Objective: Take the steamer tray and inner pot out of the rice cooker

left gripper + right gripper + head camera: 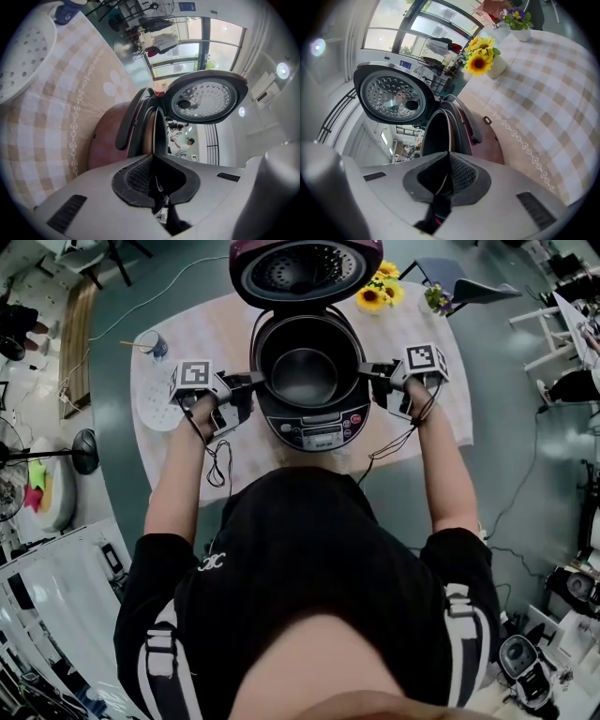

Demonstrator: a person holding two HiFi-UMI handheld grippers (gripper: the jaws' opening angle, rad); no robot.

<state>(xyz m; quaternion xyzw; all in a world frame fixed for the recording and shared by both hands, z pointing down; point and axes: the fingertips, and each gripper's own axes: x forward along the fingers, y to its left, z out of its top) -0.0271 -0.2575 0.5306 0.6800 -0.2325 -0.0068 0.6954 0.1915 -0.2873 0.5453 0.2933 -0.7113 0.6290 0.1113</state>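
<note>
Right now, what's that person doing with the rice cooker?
A person holds a gripper in each hand. The left gripper and the right gripper are clamped on opposite sides of the rim of the inner pot, which sits inside the open rice cooker. The white steamer tray is already out, lying on the table to the cooker's left.

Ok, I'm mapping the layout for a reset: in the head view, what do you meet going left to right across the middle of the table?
In order: steamer tray → left tongs → pot → right tongs.
</note>
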